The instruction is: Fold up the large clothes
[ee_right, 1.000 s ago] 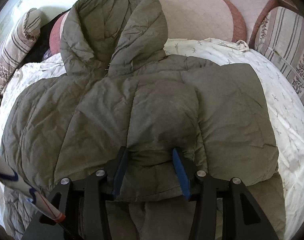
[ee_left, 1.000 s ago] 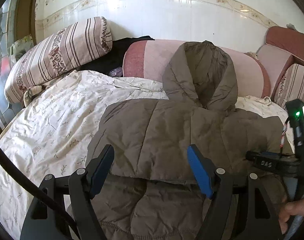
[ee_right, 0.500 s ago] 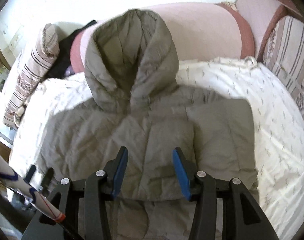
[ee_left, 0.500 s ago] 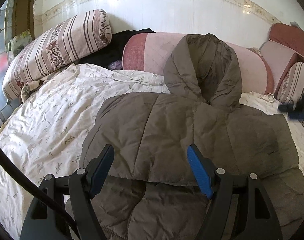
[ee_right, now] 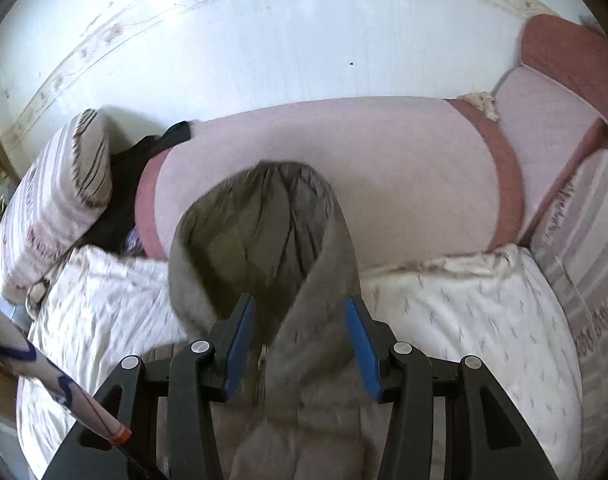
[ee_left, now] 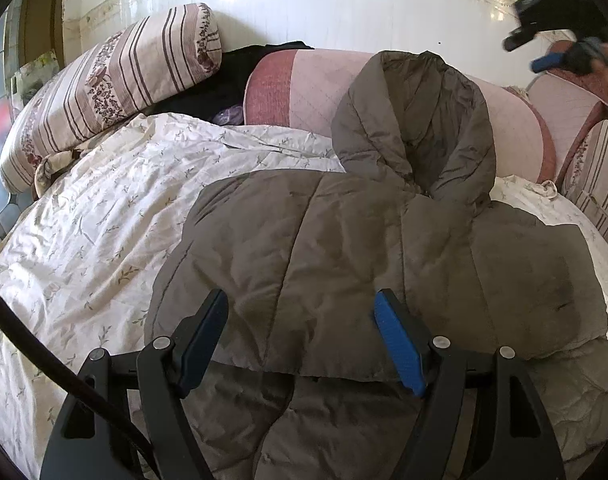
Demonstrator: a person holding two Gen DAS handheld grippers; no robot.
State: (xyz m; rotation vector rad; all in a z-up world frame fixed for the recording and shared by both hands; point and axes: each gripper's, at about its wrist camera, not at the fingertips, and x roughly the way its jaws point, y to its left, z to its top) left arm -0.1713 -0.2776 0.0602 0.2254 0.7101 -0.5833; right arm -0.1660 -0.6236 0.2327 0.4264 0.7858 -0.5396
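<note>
An olive-brown hooded puffer jacket (ee_left: 343,248) lies flat on the bed, both sides folded in over its middle. Its hood (ee_left: 419,128) rests against a pink bolster. My left gripper (ee_left: 302,304) hangs open just above the jacket's lower fold edge, with nothing between its blue pads. My right gripper (ee_right: 300,304) is open too, held high over the hood (ee_right: 264,232) and empty. In the left wrist view the right gripper (ee_left: 543,52) shows blurred at the top right, with a hand behind it.
A floral white sheet (ee_left: 84,240) covers the bed. A striped bolster (ee_left: 104,92), a black garment (ee_left: 224,80) and the pink bolster (ee_left: 304,84) line the back wall. Striped cushions (ee_left: 595,176) stand on the right. A white rod with blue marks (ee_right: 44,376) crosses the right wrist view's lower left.
My right gripper has risen from low over the jacket's middle to high over the hood, still open. My left gripper has crept slightly lower over the fold edge.
</note>
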